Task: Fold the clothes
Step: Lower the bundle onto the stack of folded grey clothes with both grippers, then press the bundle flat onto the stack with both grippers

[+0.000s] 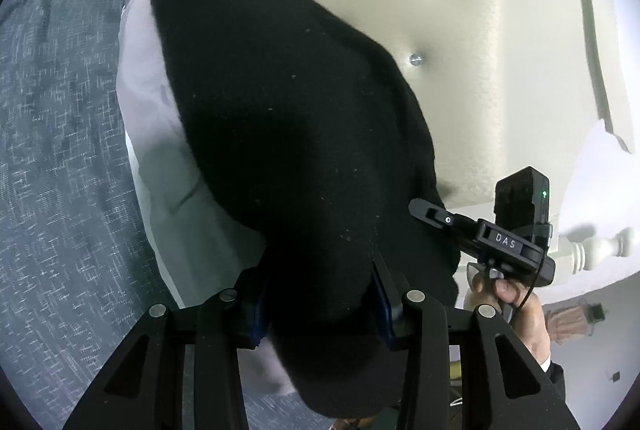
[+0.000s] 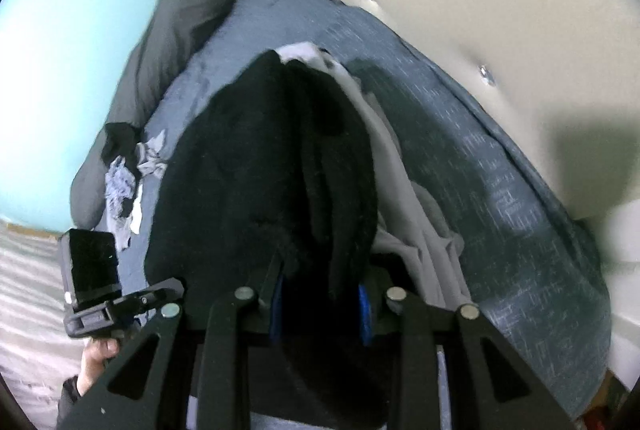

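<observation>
Left wrist view: my left gripper (image 1: 320, 304) has its blue-padded fingers (image 1: 382, 304) pinching a fold of the black fleece garment (image 1: 280, 117), which drapes forward over a white garment (image 1: 156, 149) lying on the blue-grey bedspread (image 1: 56, 117), close to the head edge of the bed by the tufted cream headboard (image 1: 460, 41). My right gripper (image 2: 320, 310) likewise clamps the same black fleece between its fingers (image 2: 363, 312). Beyond it I see the white cloth, then a small heap of clothes (image 2: 124, 173) near the bed's far edge. My right hand (image 1: 516, 306) grips its handle.
</observation>
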Demonstrator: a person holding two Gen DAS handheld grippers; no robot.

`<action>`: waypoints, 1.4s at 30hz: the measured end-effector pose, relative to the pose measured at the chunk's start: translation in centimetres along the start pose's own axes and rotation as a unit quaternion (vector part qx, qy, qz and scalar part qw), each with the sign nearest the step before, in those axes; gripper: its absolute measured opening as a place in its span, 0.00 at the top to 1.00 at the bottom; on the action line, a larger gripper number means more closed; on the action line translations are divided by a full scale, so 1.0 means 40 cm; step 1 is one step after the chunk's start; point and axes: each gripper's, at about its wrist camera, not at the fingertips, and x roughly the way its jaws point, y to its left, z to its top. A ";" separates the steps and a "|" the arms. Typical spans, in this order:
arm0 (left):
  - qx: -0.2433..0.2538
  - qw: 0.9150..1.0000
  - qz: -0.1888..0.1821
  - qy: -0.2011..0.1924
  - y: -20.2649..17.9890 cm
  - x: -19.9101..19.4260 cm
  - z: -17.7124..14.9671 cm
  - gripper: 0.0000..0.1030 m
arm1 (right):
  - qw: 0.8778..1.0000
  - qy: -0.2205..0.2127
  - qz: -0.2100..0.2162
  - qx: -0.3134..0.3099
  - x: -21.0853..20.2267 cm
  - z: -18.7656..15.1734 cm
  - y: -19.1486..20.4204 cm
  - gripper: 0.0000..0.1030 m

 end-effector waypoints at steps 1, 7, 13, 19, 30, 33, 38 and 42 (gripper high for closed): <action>-0.002 1.000 -0.001 -0.001 0.001 0.000 0.001 0.57 | 1.000 -0.003 -0.005 -0.005 0.005 -0.001 0.002 0.73; 0.016 1.000 -0.006 -0.016 -0.001 -0.048 -0.001 0.56 | 0.998 -0.045 0.007 -0.043 -0.016 -0.018 0.019 0.70; 0.073 0.994 0.029 -0.075 -0.052 -0.164 0.000 0.56 | 0.992 -0.110 -0.006 -0.065 -0.088 -0.036 0.024 0.51; 0.151 0.983 0.056 -0.087 -0.190 -0.131 -0.026 0.56 | 0.981 -0.174 -0.010 -0.089 -0.158 -0.038 0.045 0.59; 0.178 0.975 0.112 -0.071 -0.164 -0.046 0.019 0.56 | 0.978 -0.127 -0.038 -0.164 -0.042 -0.004 0.129 0.91; 0.177 0.975 0.118 -0.068 -0.150 -0.029 0.018 0.56 | 0.979 -0.129 -0.047 -0.149 -0.016 -0.004 0.102 0.98; 0.175 0.974 0.129 -0.059 -0.145 -0.009 0.018 0.56 | 0.981 -0.136 -0.057 -0.123 0.000 -0.004 0.069 1.00; 0.178 0.973 0.128 -0.067 -0.151 -0.027 0.019 0.56 | 0.978 -0.161 -0.050 -0.120 -0.034 -0.019 0.080 1.00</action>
